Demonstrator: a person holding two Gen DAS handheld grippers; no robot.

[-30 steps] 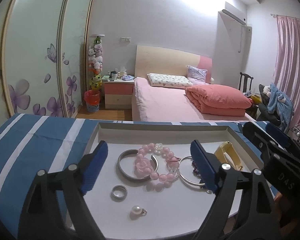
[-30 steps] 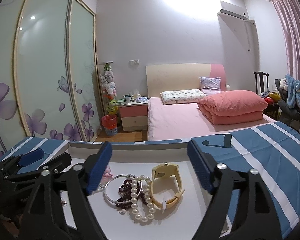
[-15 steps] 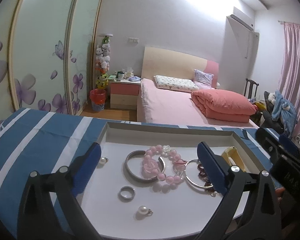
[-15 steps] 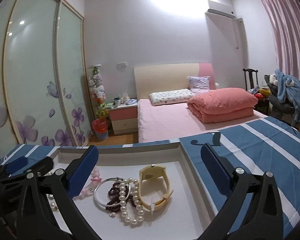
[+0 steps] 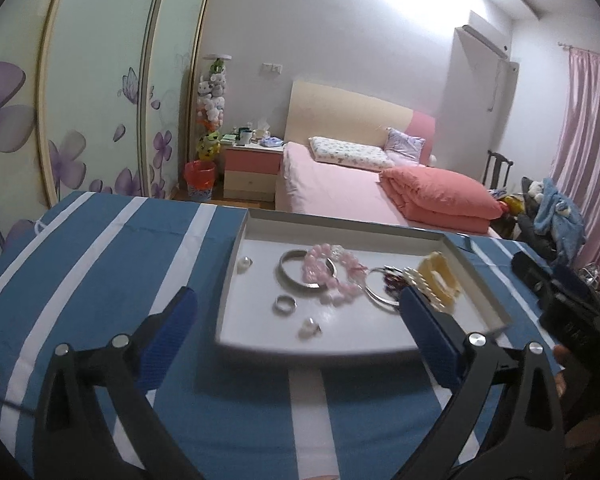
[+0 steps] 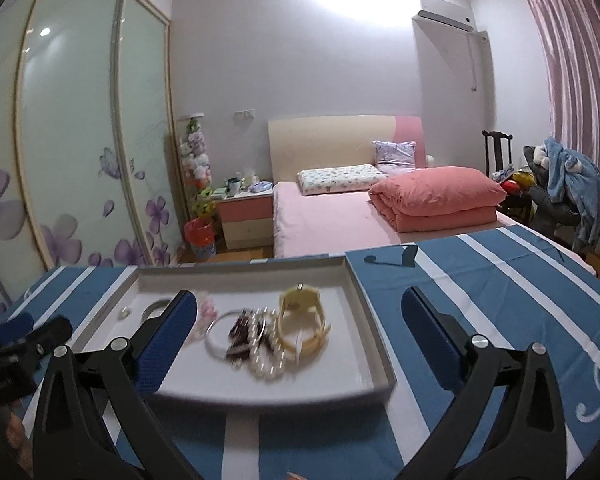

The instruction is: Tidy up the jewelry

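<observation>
Resting on a blue-and-white striped cloth (image 5: 112,264), a shallow white tray (image 5: 340,227) holds all the jewelry in view. Inside the tray, toward its left wall, lies a small pearl (image 5: 244,263); further in is a silver bangle (image 5: 290,276), with a pink bead bracelet (image 5: 332,276) overlapping its right side. Nearer the tray's front edge sit a silver ring (image 5: 285,303) and a pearl pendant (image 5: 310,326), apart from each other. Toward the tray's right wall the pieces lie in a heap: a thin silver hoop (image 6: 220,330), dark red beads (image 6: 240,330), a pearl strand (image 6: 264,354) and a yellow watch (image 6: 304,320), touching or overlapping one another; the watch is closest to the right wall. This heap is blurred in the right wrist view, so finer detail cannot be confirmed. The left gripper (image 5: 296,334) hovers over the tray's front left corner, its jaws opening, spread wide, with nothing between the pads. The right gripper (image 6: 298,334) hovers over the tray's front right part, jaws fully apart and holding nothing. Each gripper's dark body shows at the edge of the other's view, beside the tray.
</observation>
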